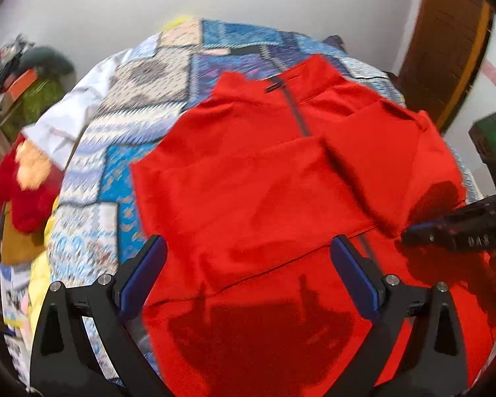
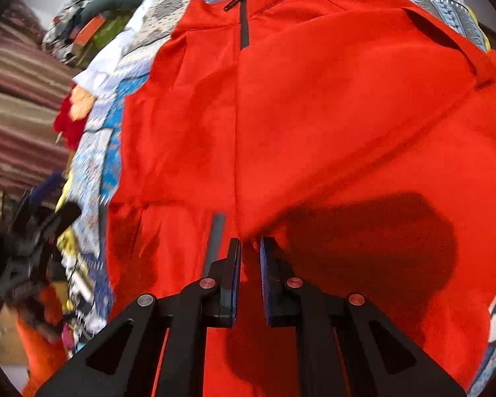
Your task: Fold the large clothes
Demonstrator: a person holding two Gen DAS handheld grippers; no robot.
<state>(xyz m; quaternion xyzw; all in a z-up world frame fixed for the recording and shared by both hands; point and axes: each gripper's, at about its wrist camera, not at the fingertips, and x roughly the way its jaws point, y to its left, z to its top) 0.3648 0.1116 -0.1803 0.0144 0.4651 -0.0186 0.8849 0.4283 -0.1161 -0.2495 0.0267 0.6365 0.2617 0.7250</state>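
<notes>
A red jacket [image 1: 254, 178] lies spread front-up on a bed covered with a blue patterned quilt [image 1: 142, 106], its collar toward the far wall and its dark zipper [image 1: 297, 112] running down the middle. The left wrist view takes in the whole scene: the white wall, a wooden door [image 1: 446, 43] at the right, a white garment [image 1: 69, 122] and a red and orange pile [image 1: 26, 185] at the quilt's left edge, and both sleeves folded in across the jacket's chest. It also shows the right gripper [image 1: 410, 231] coming in from the right, low over the fabric at the end of the folded right sleeve. The right wrist view sits much closer, filled almost wholly with red cloth, and adds a striped cloth [image 2: 20, 106] at the left and a blurred dark clutter below it. The left gripper [image 1: 248, 258] hovers above the jacket's lower part, tilted down, its blue-padded fingers spread wide with nothing between them. The right gripper [image 2: 250, 248] has its fingers nearly together, a narrow gap left, with a fold of the red fabric pinched at the tips.
</notes>
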